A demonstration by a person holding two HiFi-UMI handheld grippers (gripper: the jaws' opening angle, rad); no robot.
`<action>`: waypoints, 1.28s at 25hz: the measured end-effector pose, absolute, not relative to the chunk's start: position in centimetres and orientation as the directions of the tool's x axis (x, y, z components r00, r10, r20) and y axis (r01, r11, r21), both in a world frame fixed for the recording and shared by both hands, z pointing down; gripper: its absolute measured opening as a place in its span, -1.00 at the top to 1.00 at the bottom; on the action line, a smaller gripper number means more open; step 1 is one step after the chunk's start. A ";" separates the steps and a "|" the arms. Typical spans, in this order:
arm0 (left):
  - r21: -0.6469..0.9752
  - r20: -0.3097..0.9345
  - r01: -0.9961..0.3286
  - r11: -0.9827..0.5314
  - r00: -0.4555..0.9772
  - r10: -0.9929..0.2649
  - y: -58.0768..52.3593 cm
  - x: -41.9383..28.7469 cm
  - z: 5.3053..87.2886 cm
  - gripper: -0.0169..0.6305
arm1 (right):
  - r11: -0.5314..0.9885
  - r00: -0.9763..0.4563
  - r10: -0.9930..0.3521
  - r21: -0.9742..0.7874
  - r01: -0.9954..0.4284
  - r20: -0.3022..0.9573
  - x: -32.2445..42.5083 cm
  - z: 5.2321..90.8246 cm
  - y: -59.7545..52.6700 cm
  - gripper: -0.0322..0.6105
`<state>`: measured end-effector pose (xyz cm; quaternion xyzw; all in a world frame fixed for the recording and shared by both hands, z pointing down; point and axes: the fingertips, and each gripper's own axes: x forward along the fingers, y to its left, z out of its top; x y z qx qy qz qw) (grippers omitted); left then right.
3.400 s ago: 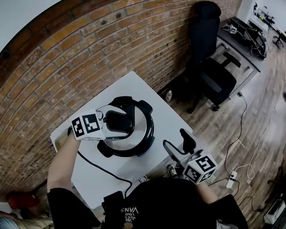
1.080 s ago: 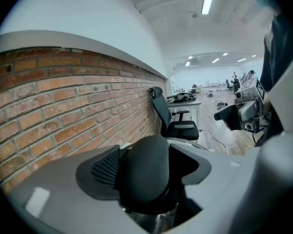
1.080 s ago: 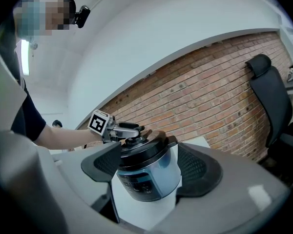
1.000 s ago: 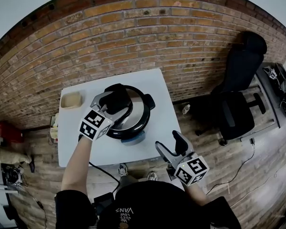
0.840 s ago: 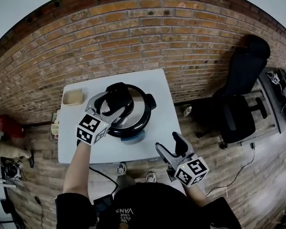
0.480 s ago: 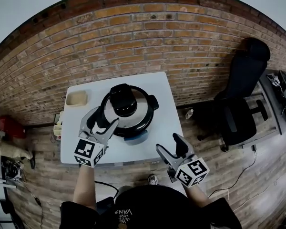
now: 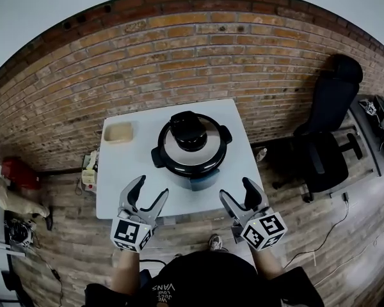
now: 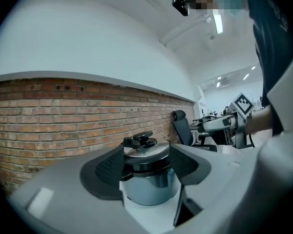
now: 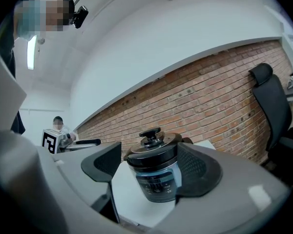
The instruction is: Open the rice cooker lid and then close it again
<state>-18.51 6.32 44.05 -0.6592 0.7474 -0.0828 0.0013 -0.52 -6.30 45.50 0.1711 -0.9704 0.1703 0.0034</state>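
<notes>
Rice cooker point(image 7: 191, 144) closed on tabletop point(image 7: 128, 171).
Our left gripper point(image 7: 150, 188) and right gripper point(image 7: 237, 190) hover nearside, spread wide, empty.

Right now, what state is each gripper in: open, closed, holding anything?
Left gripper: jaws open, holding nothing.
Right gripper: jaws open, holding nothing.
Neither touches the rice cooker.

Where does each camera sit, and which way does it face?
Head view: on the head, steeply down at the rice cooker on the table; left gripper and right gripper show.
Left gripper view: on that gripper, facing the rice cooker; open jaws show.
Right gripper view: on that gripper, facing the rice cooker; open jaws show.
Shared: rice cooker seen beyond empty jaws.
</notes>
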 end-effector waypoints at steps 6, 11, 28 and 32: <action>-0.106 0.111 -0.991 0.087 -0.098 -0.989 10.2 -19.2 44.7 0.03 | 0.871 -0.922 -0.376 -0.304 -0.386 0.094 -1.4 45.7 -2.2 -0.19; -0.086 0.096 -0.996 0.032 -0.040 -0.995 12.6 -18.6 44.7 0.06 | 0.852 -0.895 -0.430 -0.276 -0.445 0.114 -1.7 46.2 0.8 -0.19; -0.078 0.131 -0.992 -0.097 0.086 -0.988 17.7 -15.1 47.5 0.83 | 0.810 -0.837 -0.521 -0.213 -0.546 0.166 0.3 48.3 8.3 0.37; -0.090 0.148 -0.988 -0.126 0.112 -0.983 18.8 -14.5 48.7 0.90 | 0.803 -0.832 -0.529 -0.216 -0.555 0.169 0.6 48.9 9.6 0.54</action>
